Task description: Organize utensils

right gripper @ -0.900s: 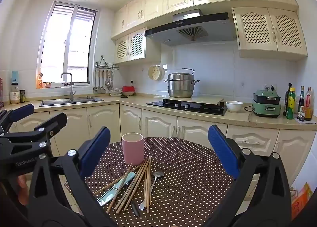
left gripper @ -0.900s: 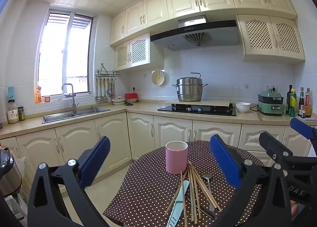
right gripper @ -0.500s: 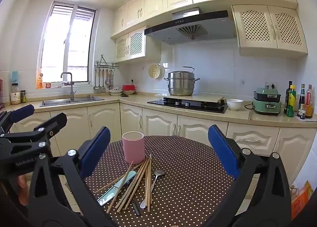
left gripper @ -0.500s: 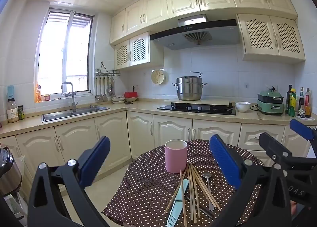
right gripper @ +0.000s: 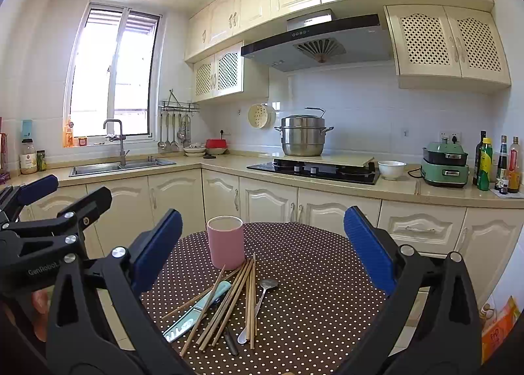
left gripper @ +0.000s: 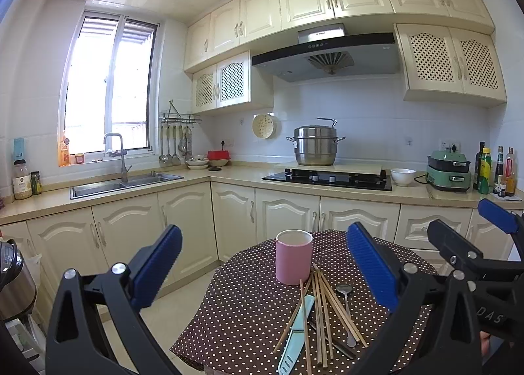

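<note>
Tabletop [right gripper: 321, 276]: round, brown cloth with white dots | pink cup [right gripper: 226, 241] upright near far side | wooden chopsticks [right gripper: 234, 299] fanned loosely just in front of it | metal spoon [right gripper: 260, 303] beside them | pale blue knife [right gripper: 196, 311] under the sticks

The desk's [left gripper: 249, 316] near edge runs off the bottom of both views, behind the black frames of the tongs. The knife's [left gripper: 294, 335] blade tip is cut off there in the left wrist view. A dark utensil [right gripper: 231, 340] lies mostly buried under the chopsticks [right gripper: 229, 303]; I can't tell its kind.
</note>
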The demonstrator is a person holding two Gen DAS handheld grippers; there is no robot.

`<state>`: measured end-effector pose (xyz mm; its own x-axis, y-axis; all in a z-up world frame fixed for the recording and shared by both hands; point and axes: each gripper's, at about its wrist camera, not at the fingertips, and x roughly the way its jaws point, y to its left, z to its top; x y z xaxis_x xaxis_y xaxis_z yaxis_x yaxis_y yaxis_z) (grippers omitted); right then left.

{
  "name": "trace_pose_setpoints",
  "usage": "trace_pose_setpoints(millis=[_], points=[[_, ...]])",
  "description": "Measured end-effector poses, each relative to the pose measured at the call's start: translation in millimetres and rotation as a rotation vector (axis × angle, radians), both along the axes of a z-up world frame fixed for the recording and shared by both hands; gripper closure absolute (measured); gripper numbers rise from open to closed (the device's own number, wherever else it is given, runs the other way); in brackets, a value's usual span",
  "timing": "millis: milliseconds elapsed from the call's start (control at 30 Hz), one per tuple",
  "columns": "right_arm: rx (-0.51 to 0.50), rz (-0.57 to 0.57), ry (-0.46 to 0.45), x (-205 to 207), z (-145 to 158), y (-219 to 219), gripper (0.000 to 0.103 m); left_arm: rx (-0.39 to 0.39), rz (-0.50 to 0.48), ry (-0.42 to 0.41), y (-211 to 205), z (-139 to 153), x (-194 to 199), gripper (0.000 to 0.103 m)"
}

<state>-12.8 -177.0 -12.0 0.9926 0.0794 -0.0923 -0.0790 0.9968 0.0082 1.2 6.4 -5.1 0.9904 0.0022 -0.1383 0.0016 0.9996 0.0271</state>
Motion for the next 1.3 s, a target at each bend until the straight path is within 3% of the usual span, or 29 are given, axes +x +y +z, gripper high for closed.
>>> trace_pose_setpoints(millis=[1300], points=[[0.007,0.011,0.017,1.1,1.0,-0.2,0.006,-0.005,0.009,0.009,2.2,2.8,-0.5,0.004]])
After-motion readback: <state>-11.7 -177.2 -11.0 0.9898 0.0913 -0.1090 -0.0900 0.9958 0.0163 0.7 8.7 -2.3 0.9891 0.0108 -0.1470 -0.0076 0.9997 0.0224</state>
